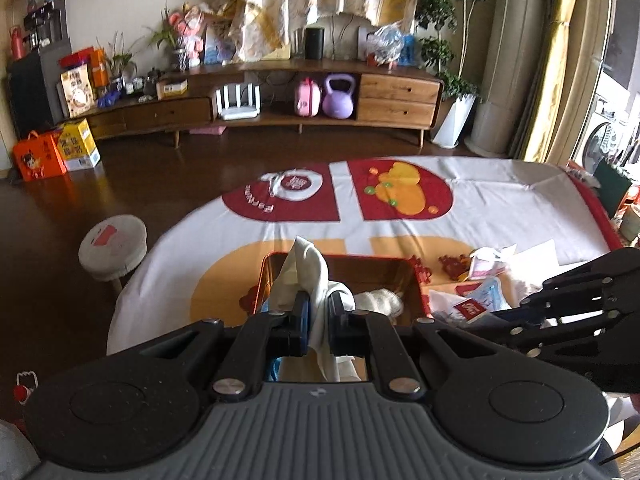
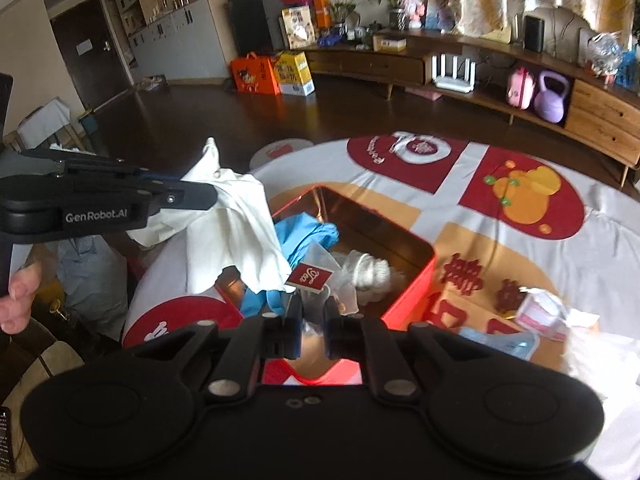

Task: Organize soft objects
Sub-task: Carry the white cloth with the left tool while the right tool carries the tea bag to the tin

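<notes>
Tongs on the left (image 1: 318,312) pinch a white cloth (image 1: 308,268) over the red tin (image 1: 416,276) (gloves and a sock lie inside); the right tongs (image 2: 313,312) clamp a clear tea bag (image 2: 320,280) above it, on the worktop (image 1: 500,208).

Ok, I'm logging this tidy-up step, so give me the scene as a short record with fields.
left tongs: shut on white cloth, held above the tin
right tongs: shut on clear bag with a red tag, over the tin
container: red tin, open, on the table
in tin: blue glove, white sock
loose on tablecloth: pink-and-white packet
</notes>
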`<state>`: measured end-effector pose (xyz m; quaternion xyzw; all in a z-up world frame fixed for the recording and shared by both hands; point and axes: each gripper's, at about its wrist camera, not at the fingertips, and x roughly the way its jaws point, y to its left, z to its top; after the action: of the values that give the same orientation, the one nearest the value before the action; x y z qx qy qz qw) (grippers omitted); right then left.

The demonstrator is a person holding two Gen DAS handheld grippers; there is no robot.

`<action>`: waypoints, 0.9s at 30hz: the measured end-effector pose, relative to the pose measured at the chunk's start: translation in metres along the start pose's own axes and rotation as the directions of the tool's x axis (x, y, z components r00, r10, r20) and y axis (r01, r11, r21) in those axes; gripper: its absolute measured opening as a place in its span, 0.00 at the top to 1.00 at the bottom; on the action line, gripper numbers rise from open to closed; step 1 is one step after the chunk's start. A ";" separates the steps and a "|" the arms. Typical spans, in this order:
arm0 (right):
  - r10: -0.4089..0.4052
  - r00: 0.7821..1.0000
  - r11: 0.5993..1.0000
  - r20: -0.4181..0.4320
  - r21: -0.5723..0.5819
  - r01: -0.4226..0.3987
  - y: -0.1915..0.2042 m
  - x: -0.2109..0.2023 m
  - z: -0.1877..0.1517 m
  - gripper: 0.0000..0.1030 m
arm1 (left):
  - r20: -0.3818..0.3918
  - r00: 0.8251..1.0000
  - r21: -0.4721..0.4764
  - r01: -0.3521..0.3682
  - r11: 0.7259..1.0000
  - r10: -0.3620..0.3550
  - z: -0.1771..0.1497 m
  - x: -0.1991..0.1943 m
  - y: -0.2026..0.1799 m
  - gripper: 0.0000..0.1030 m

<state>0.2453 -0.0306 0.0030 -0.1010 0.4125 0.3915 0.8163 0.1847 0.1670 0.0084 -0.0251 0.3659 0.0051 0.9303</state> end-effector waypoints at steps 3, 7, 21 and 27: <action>0.001 1.000 1.000 -0.031 -0.002 -0.001 0.002 0.017 -0.001 0.91 | -0.030 1.000 -0.011 0.004 1.000 -0.004 -0.003 0.017 0.005 0.91; -0.006 0.998 1.000 -0.067 -0.002 0.006 0.001 0.039 -0.002 0.91 | -0.066 0.998 -0.020 0.004 1.000 -0.006 -0.005 0.040 0.007 0.91; -0.018 0.989 1.000 -0.147 -0.021 0.016 0.000 0.087 -0.008 0.89 | -0.164 0.986 -0.015 0.011 1.000 -0.013 -0.014 0.105 0.000 0.91; -0.027 0.986 0.999 -0.167 -0.031 0.022 -0.002 0.099 -0.011 0.89 | -0.203 0.979 -0.023 0.012 1.000 -0.016 -0.020 0.122 0.002 0.91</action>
<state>0.2757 0.0176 -0.0786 -0.1506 0.4724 0.3778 0.7820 0.2597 0.1669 -0.0893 -0.0384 0.4589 -0.0001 0.8877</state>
